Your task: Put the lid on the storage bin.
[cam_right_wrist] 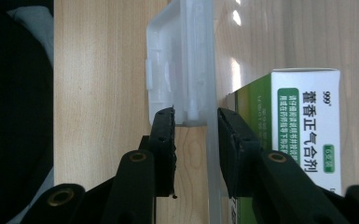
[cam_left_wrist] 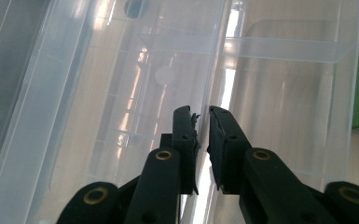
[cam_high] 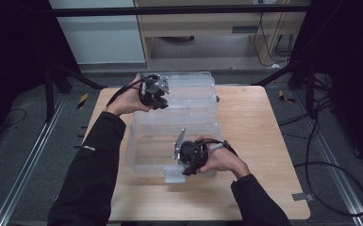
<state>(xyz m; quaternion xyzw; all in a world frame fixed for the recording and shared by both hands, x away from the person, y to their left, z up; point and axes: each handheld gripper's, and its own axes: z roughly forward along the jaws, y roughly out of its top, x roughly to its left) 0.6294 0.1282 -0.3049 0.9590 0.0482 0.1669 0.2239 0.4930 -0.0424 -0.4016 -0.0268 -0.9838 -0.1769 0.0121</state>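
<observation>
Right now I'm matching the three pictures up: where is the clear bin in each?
High view: the bin sits mid-table, its lid open behind it.
Left gripper view: its clear walls lie behind the tongs.
Right gripper view: its latch and wall rise between the tongs.
Shared landmark: the wooden table.

Bin (cam_high: 146,155) sits on the table (cam_high: 254,122), toward its left half, lid (cam_high: 188,94) lying behind it at the far edge. Box (cam_right_wrist: 303,126) inside the bin at the near wall. Left gripper (cam_high: 154,100) at the lid, right gripper (cam_high: 188,165) at the bin's near wall.
</observation>
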